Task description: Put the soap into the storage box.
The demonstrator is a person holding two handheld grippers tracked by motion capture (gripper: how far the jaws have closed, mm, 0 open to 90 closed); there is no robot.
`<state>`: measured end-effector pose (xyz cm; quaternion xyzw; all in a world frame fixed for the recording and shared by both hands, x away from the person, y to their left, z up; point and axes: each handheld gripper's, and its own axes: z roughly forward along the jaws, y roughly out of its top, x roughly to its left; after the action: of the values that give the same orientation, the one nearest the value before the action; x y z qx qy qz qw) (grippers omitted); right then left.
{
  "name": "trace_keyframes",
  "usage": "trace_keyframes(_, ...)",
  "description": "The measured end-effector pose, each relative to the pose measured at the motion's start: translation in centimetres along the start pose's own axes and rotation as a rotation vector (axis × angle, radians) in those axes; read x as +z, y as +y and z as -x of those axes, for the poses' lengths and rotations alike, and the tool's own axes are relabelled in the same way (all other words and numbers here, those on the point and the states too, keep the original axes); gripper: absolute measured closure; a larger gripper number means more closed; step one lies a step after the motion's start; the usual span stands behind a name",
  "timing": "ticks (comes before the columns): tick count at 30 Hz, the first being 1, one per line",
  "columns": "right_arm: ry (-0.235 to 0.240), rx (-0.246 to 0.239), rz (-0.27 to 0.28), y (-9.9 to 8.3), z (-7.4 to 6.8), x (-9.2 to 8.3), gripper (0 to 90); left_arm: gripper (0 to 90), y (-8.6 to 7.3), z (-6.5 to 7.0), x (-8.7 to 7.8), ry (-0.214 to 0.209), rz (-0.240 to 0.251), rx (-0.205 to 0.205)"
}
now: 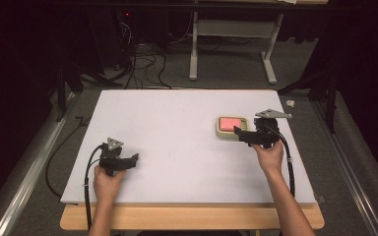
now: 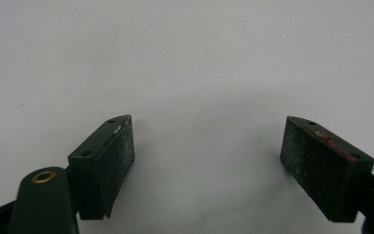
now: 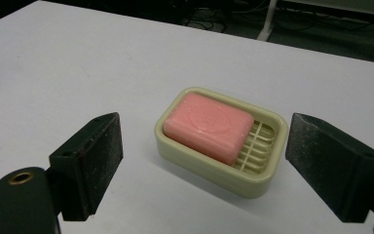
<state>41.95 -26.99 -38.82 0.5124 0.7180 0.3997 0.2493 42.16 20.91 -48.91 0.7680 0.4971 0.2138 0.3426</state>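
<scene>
Reaching from the near edge at 5 o'clock, the person's right hand carries the right gripper low over the table, forearm angled in toward 11 o'clock, cable trailing back down along the wrist. Jaws point toward 9 o'clock at the soap dish, tips right at its near-right edge; contact can't be told from the high view. In the right gripper view the right gripper has both jaws spread wide, wider than the soap dish, which sits ahead between them with bare table on both sides. Nothing held.

Left hand sits at 7 o'clock near the front edge, wrist about straight, fist around the left gripper, jaws pointing toward 2–3 o'clock. In the left gripper view the left gripper is wide open too, pads over plain white table, holding nothing. Well apart from the dish.

Counts: two grippers, two hands, one soap dish, one soap bar. Soap bar is pink, lying in the dish toward one end, slotted drain ribs exposed at the other end. Dish is cream, rounded rectangle, at about 3 o'clock on the table, right of centre.

Writing: faint embossed oval on the soap top, not readable. No readable labels elsewhere.
</scene>
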Motion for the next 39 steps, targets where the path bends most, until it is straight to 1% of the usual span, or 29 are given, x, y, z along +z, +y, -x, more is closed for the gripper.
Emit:
trace_keyframes(2, -0.002, -0.006, 0.010, -0.1, 0.1, -0.3, 14.6, 20.7, 0.0, 0.0, 0.0, 0.000, 0.000, 0.000)
trace_keyframes(4, -0.001, 0.000, 0.014, -0.3, 0.1, -0.6, 14.9, 20.7, 0.0, 0.0, 0.0, 0.000, 0.000, 0.000)
trace_keyframes(12, -0.004, 0.011, 0.021, -0.9, 0.4, -1.3, 15.2, 20.7, 0.0, 0.0, 0.0, 0.000, 0.000, 0.000)
trace_keyframes(15, -0.006, 0.012, 0.026, -1.3, 0.7, -1.7, 15.3, 20.6, 0.0, 0.0, 0.0, 0.000, 0.000, 0.000)
trace_keyframes(16, -0.005, 0.020, 0.025, -1.4, 0.7, -1.7, 15.3, 20.7, 0.0, 0.0, 0.0, 0.000, 0.000, 0.000)
trace_keyframes(22, -0.010, 0.021, 0.026, -1.8, 1.1, -2.1, 15.5, 20.7, 0.0, 0.0, 0.0, 0.000, 0.000, 0.000)
trace_keyframes(38, -0.021, 0.054, 0.038, -3.1, 2.0, -3.0, 15.7, 20.7, 0.0, 0.0, 0.0, 0.000, 0.000, 0.000)
trace_keyframes(39, -0.021, 0.064, 0.035, -3.3, 2.1, -3.1, 15.7, 20.7, 0.0, 0.0, 0.0, 0.000, 0.000, 0.000)
